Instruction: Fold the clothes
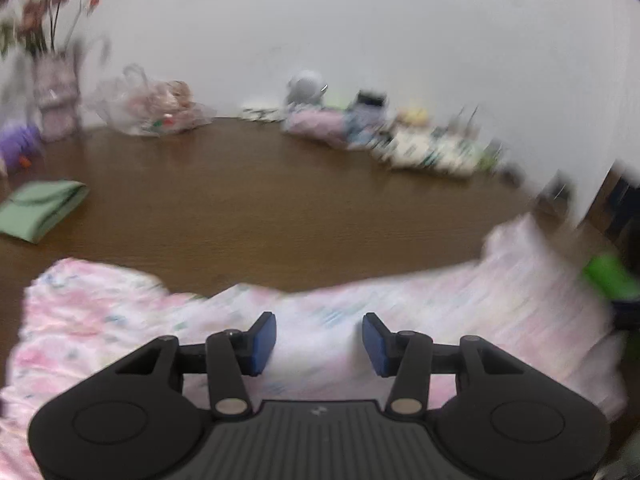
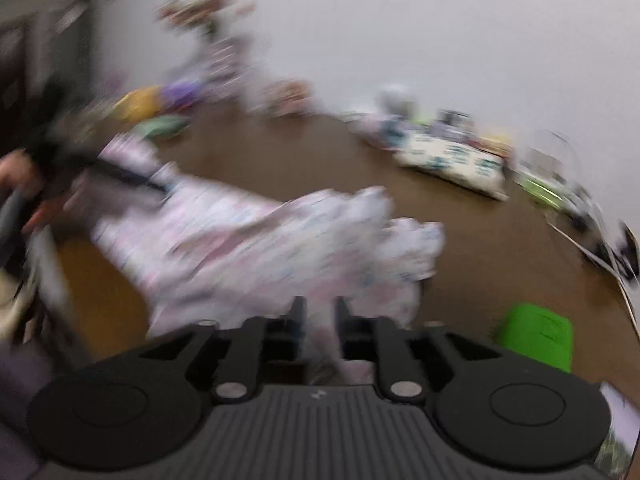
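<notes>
Brown wood of the desk is stretching away to a pale wall, with a blurred row of toys, bags and a vase of flowers along its far edge. Nearer me, the pink floral garment is lying rumpled across the near part of the desk, running from left to right under both my tools. A green folded cloth is sitting far to the left, well apart from it.

I am holding my left gripper over the garment with its jaws standing apart, the blue pads showing clear cloth between them and pressing on nothing. My right gripper is over the right end of the garment; its jaws are standing closer together with fabric showing in the gap, but the blur is too heavy and I cannot tell whether they are pinching it. A bright green object is lying just right of that end.

I judge the step as taking hold of two edges to spread the piece before a fold. To do it well, I am thinking I should slow both hands, since everything is smearing. I should be picking a single layer at a hem or corner, not a bunched ridge, and setting the left jaws down onto one before closing. Both grips should be matching in height, so the cloth is hanging even and not twisting.
</notes>
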A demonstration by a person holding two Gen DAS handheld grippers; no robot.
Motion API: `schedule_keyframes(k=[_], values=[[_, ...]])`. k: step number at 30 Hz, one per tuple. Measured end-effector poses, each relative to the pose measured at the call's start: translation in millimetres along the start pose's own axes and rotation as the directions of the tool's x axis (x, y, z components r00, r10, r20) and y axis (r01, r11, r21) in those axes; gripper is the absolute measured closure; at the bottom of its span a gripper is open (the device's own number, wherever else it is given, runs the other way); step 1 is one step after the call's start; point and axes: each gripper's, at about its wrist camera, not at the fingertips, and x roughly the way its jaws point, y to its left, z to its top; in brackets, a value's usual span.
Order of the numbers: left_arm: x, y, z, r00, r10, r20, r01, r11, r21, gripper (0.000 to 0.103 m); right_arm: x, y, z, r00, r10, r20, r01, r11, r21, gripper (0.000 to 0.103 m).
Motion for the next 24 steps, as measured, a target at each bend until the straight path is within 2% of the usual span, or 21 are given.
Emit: schedule_keyframes(k=[1,2,4,6,7,9,12,15,16,17,18,20,22,24], values=[[-1.3,-7.8,10.5,0.999,-0.038,0.012,0.038,0.999,-0.006,0.055,1.1,-2.2,2.8,1.000,-0.009,0.008,0.009,0.999,0.047,0.054],[-0.4,-17.5,20.3,0.998,-0.061,0.020,0.061,0.998,0.003,0.050,4.1,-3.9,3.3,1.000,-0.012,0.003,0.011,0.997,0.070,0.054],[12.9,-50.1,38.4,0.997,-0.074,0.010,0.073,0.993,0.096,0.042,8.9,-2.8,3.3,1.000,-0.019,-0.010,0.020,0.996,0.092,0.054],[32.8,-84.7,51.9,0.995,-0.102,-0.011,0.102,0.969,0.225,0.033,8.5,1.3,-0.2,1.000,-0.010,-0.030,0.012,0.997,0.081,0.048],[44.8,-99.2,55.9,0.993,-0.115,-0.022,0.117,0.951,0.285,0.033,4.4,2.5,-3.4,0.999,-0.011,-0.040,0.015,0.996,0.086,0.042],[72.5,-119.0,61.3,0.991,-0.111,-0.069,0.128,0.930,0.345,0.032,-3.8,3.6,-11.0,0.998,-0.016,-0.057,0.022,0.994,0.103,0.037],[113.9,-131.2,64.2,0.978,-0.113,-0.174,0.163,0.936,0.312,0.032,-11.8,3.1,-23.2,0.997,-0.024,-0.078,0.035,0.989,0.140,0.028],[140.2,-130.6,61.6,0.968,-0.116,-0.224,0.172,0.952,0.251,0.034,-3.7,2.4,-30.7,0.994,-0.039,-0.102,0.056,0.983,0.175,0.028],[144.7,-130.3,59.5,0.966,-0.121,-0.228,0.175,0.957,0.233,0.036,0.1,2.7,-31.7,0.994,-0.041,-0.103,0.060,0.981,0.183,0.029],[146.4,-129.3,58.1,0.964,-0.134,-0.229,0.184,0.959,0.216,0.045,4.9,3.5,-31.5,0.994,-0.041,-0.104,0.060,0.980,0.187,0.031],[144.8,-127.5,57.3,0.962,-0.156,-0.224,0.202,0.959,0.200,0.071,7.2,5.8,-30.8,0.994,-0.049,-0.098,0.066,0.981,0.183,0.038],[138.6,-129.8,54.3,0.954,-0.203,-0.220,0.251,0.944,0.214,0.097,11.3,7.9,-29.2,0.994,-0.058,-0.088,0.073,0.980,0.186,0.053],[128.7,-135.1,49.4,0.947,-0.244,-0.209,0.294,0.920,0.259,0.096,14.9,7.1,-27.0,0.995,-0.059,-0.081,0.075,0.976,0.204,0.079],[110.5,-143.5,39.7,0.951,-0.259,-0.168,0.303,0.885,0.353,0.097,17.2,3.1,-25.4,0.996,-0.052,-0.075,0.069,0.968,0.243,0.084]])
